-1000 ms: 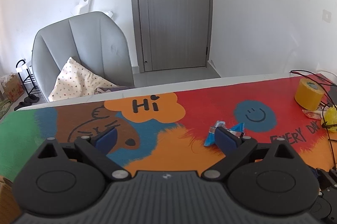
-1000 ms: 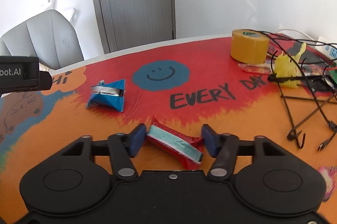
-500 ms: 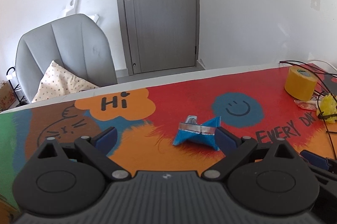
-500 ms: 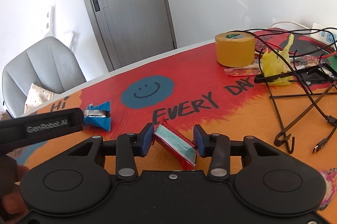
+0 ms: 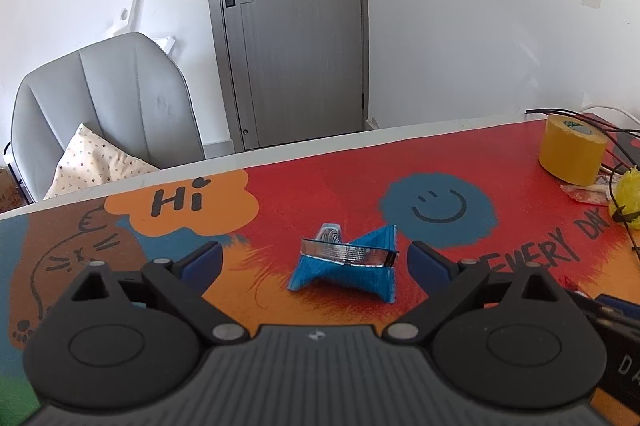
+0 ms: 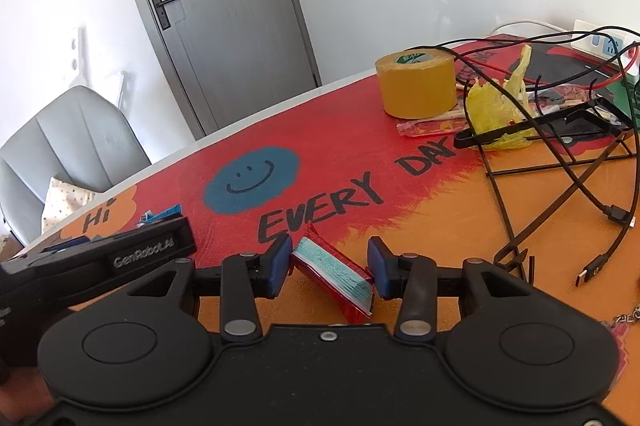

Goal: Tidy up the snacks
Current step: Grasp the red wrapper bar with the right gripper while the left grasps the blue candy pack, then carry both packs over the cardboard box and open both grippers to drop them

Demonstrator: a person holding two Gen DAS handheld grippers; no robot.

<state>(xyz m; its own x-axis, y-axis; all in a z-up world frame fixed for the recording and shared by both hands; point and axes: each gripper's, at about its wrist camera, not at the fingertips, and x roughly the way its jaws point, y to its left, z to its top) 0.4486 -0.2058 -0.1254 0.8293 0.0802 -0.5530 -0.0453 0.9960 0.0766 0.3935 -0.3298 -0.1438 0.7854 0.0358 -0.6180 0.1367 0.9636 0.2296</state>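
A blue snack packet with a silver band (image 5: 346, 268) lies on the colourful table mat, between the wide-open fingers of my left gripper (image 5: 316, 264); the fingers stand apart from it. A red snack packet with a pale green face (image 6: 334, 276) sits between the pads of my right gripper (image 6: 329, 268), which is shut on it at both ends, low over the mat. The left gripper's body (image 6: 100, 258) shows at the left of the right wrist view, with a corner of the blue packet (image 6: 160, 216) behind it.
A yellow tape roll (image 6: 416, 85), a yellow plastic bag (image 6: 494, 105), a small snack wrapper (image 6: 430, 123), black cables and a wire stand (image 6: 560, 169) crowd the right side. A grey chair with a cushion (image 5: 100, 113) stands beyond the table's far edge.
My left gripper has moved right until the blue packet lies between its open fingers. My right gripper has closed onto the red packet and turned toward the right.
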